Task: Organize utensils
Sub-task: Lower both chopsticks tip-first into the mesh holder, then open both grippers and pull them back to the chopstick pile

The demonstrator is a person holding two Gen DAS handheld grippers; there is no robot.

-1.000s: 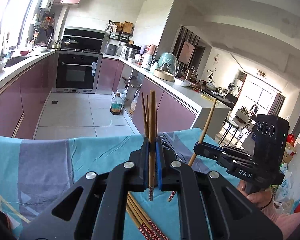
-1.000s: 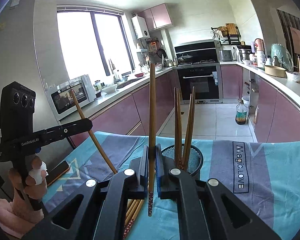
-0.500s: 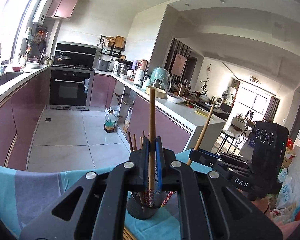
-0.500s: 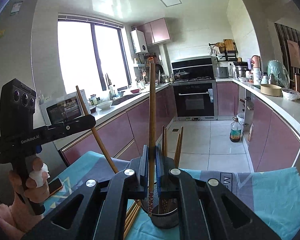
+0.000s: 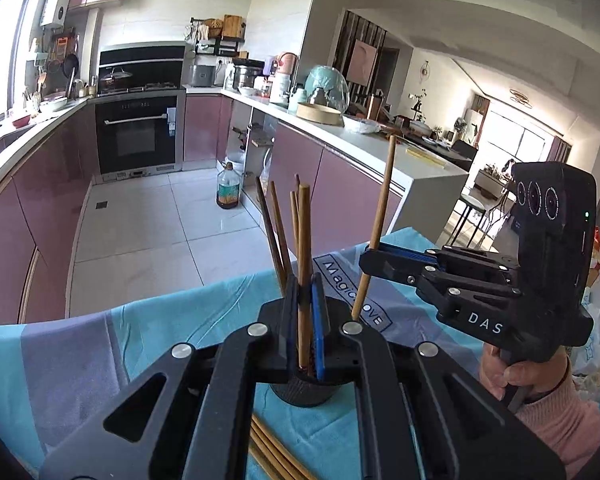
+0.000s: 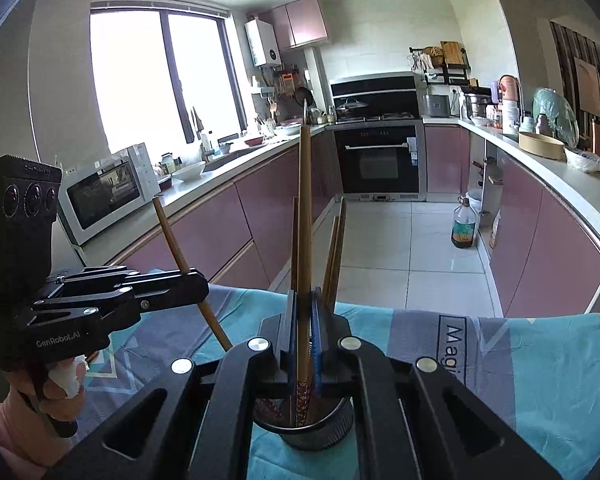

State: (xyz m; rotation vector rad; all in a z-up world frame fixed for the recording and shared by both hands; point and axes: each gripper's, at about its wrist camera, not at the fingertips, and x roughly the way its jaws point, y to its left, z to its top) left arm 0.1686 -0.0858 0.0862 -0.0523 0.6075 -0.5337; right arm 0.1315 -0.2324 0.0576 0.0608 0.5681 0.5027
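Jaws of each gripper clamp one chopstick (image 5: 303, 248) above the holder (image 6: 320, 432); spare chopsticks (image 5: 272, 452) lie beside.

Brown chopsticks (image 5: 278, 232) upright in black mesh holder (image 6: 320, 434), more (image 5: 276, 454) lying beside

Right claw (image 6: 304, 344) grips an upright chopstick (image 6: 305, 216) over the mesh holder (image 6: 320, 434).
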